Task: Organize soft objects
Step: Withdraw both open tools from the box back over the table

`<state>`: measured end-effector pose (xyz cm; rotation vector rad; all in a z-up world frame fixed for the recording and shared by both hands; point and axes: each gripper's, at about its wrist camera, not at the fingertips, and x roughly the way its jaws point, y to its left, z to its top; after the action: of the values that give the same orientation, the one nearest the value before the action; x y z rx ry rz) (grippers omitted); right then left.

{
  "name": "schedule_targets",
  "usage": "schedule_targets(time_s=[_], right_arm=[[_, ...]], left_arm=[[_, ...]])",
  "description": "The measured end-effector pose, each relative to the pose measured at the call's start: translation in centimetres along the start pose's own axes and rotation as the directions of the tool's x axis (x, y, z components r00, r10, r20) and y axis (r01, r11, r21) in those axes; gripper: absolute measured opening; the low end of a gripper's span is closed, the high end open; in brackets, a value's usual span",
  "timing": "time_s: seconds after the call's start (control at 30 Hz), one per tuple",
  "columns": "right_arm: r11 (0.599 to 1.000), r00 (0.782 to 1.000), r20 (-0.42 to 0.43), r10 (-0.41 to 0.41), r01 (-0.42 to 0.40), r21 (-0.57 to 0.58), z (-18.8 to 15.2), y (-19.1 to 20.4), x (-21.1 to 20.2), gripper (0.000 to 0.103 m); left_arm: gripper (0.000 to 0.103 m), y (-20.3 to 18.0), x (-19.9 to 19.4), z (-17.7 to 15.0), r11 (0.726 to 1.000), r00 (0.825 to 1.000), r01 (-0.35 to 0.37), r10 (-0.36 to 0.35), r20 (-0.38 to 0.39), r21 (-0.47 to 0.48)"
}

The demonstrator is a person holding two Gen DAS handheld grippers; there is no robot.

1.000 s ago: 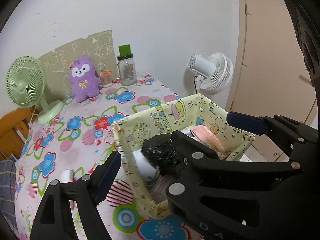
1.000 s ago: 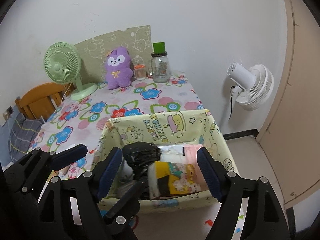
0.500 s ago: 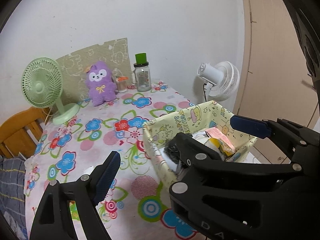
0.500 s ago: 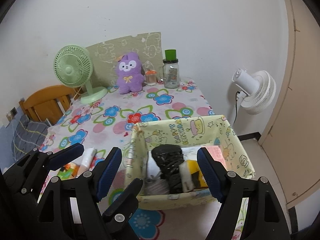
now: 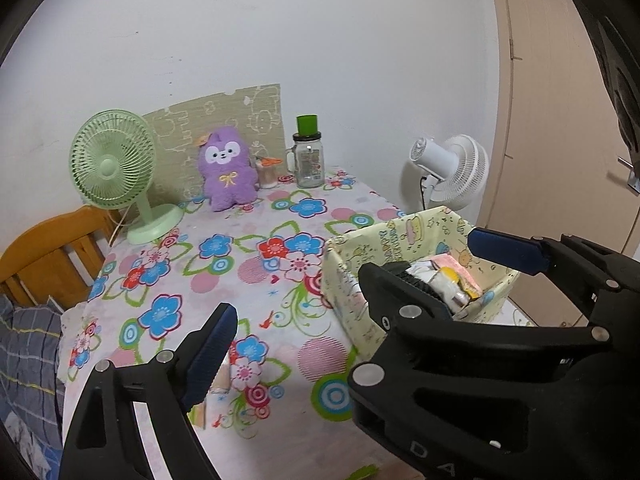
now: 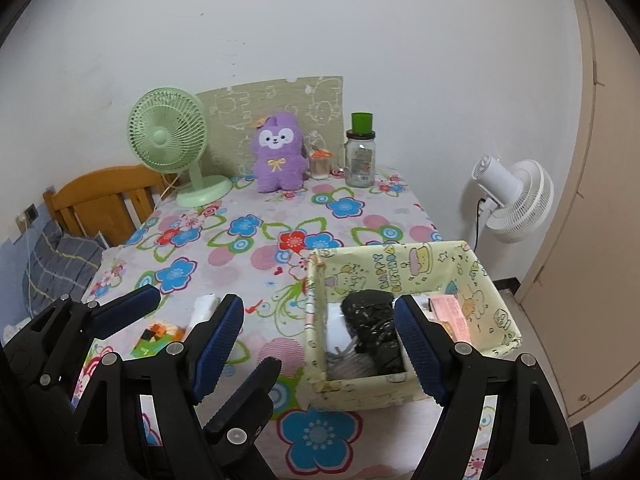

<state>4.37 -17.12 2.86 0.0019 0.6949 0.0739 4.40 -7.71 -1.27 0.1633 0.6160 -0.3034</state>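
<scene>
Hovering above the floral tablecloth (image 6: 256, 256), both grippers are released and hold nothing. Right gripper (image 6: 320, 344) sits near the yellow fabric box (image 6: 400, 268); left gripper (image 5: 356, 292) is beside it.

Yellow cartoon-print box (image 6: 400, 264) at table's edge holds black bundle (image 6: 370, 320); pink pack (image 6: 448, 310).

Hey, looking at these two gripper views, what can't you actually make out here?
- Left wrist view: most of the yellow box's contents, hidden behind the right gripper.
- Right wrist view: the small packets on the tablecloth near the front, partly covered by the left gripper; what they are stays unclear.
- Both views: the jar's label, too small to read.
- The chair, cut off by the table.
</scene>
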Motion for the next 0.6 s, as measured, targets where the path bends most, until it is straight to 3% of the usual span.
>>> schedule_targets(time_s=[0.6], right_arm=[[0.998, 0.998, -0.040, 0.055, -0.055, -0.020, -1.4, 4.9, 2.2, 0.080]], left_arm=[[0.091, 4.8, 0.3, -2.9, 0.996, 0.996, -0.082, 0.081, -0.035, -0.044]])
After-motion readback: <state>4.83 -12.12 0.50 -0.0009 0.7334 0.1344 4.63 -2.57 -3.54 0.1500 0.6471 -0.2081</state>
